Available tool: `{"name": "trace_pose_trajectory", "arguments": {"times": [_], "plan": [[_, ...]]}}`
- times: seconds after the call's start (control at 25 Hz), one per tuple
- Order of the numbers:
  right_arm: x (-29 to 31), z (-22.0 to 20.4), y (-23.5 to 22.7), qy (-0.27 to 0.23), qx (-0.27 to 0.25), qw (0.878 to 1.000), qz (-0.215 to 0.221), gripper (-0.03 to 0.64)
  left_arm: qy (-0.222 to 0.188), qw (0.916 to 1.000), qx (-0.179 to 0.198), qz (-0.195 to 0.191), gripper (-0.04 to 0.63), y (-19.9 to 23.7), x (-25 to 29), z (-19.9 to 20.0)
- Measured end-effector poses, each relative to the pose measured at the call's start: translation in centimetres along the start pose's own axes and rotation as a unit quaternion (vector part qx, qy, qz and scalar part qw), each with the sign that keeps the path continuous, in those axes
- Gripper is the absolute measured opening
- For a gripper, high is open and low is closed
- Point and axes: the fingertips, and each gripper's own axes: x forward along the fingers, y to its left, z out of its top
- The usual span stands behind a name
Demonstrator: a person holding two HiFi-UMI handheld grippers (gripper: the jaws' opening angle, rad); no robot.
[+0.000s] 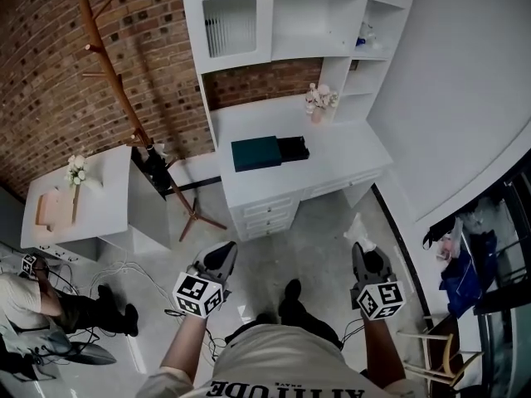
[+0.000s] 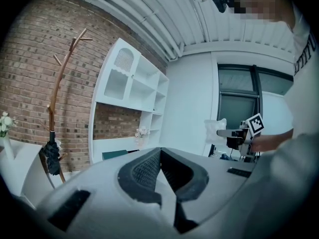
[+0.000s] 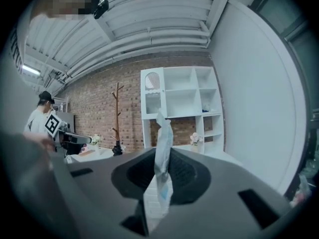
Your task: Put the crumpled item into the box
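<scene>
Along the left side of the room runs a red-brown brick wall. Before it stands a low white bench carrying a small bunch of white flowers and a pale wooden board. A person sits below it on the pale grey floor, beside loose cables. A bare-branched wooden coat stand rises between that bench and a larger white bench with drawers, which has tall white shelving over it.

On this larger bench lies a flat dark teal box. A black tray sticks out of its right end, and what the tray holds cannot be made out. A pink pot of pale flowers stands behind the box, apart from it.

Nearer, over the floor, the left tongs have their jaws closed together with nothing between them. The right tongs are clamped on the crumpled white item, a twisted wad that sticks out past the tips. It is well apart from the box.
</scene>
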Motion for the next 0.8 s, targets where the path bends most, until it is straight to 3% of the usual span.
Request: {"name": "trace_pose_trajectory", "arguments": {"times": [0.8], "plan": [[12.9, 0.7, -8.2, 0.034, -0.019, 0.998, 0.058, 0.069, 0.016, 0.9995, -0.003, 0.027, 0.025, 2.6, 13.1, 2.8]]}}
